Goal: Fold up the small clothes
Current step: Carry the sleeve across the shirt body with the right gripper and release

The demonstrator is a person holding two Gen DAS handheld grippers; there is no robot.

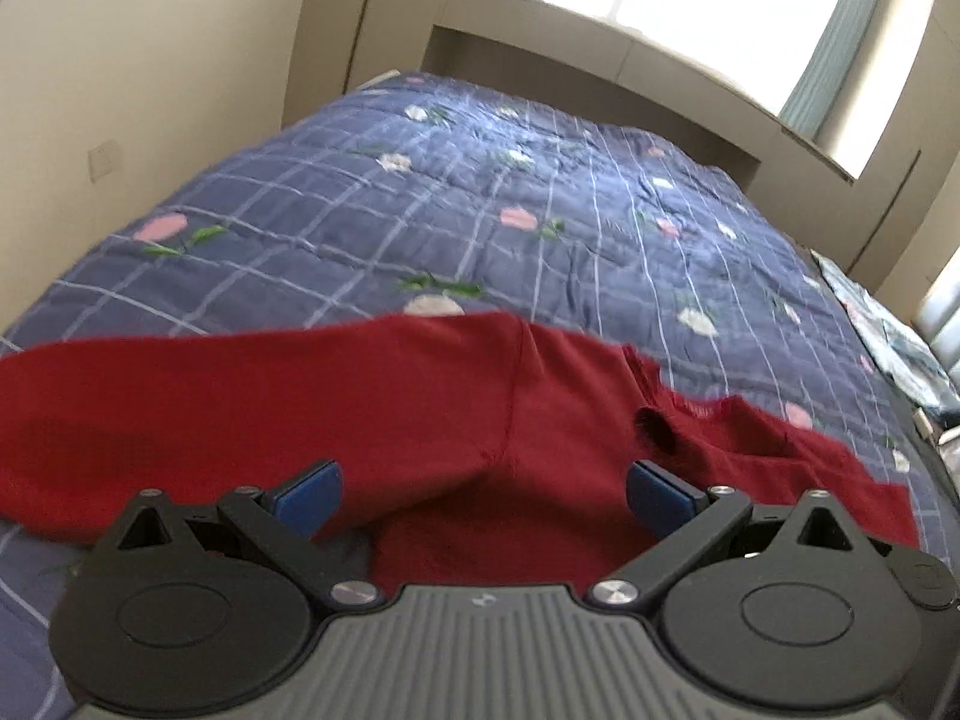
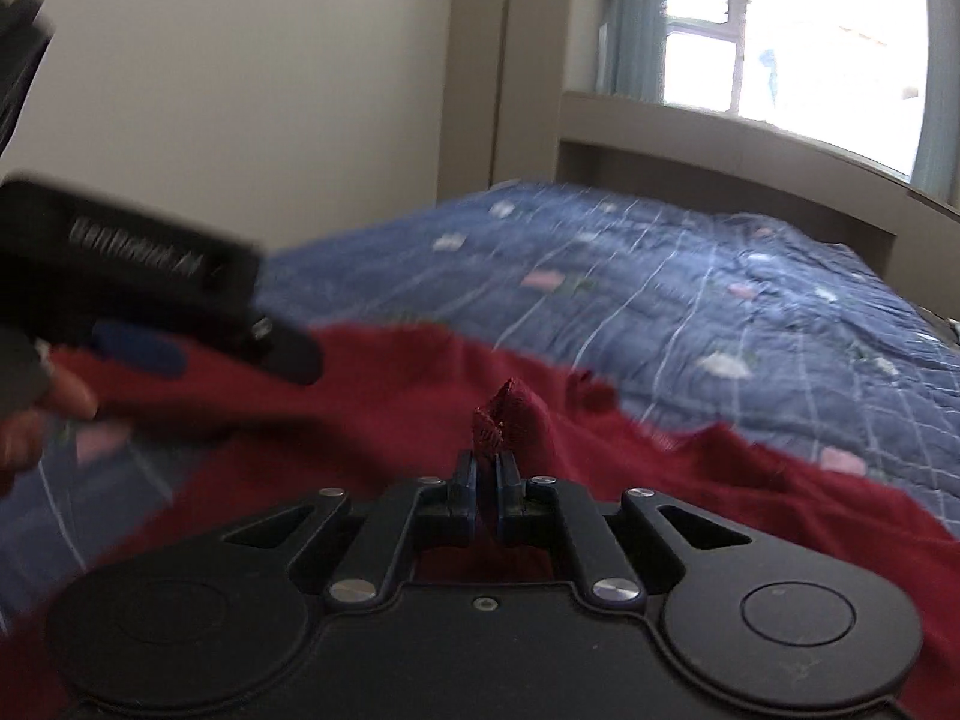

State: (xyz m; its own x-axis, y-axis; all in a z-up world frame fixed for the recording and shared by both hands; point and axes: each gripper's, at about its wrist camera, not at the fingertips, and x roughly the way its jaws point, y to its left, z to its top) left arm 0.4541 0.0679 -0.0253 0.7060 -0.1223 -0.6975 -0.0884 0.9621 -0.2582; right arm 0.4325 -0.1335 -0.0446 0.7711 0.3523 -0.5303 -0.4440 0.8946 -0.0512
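Mid-fold on the bed [image 1: 540, 192]: right gripper [image 2: 486, 480] fingers are pinching the red garment [image 1: 360, 408] closed; left gripper [image 1: 483, 486], fingers wide and empty, is needing a hold next.

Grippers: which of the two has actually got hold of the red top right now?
The right gripper: its jaws are shut on a pinch of the red top. The left gripper is wide open above it.

The left gripper [image 1: 483, 492] is built of matt black plastic, with a ribbed grey centre plate, two round black discs, silver screws at the link joints and blue pads on its fingers [image 1: 312, 495]. The right gripper [image 2: 486, 480] is made alike, all black. Bare skin of a hand [image 2: 36, 414] is seen, blurred.
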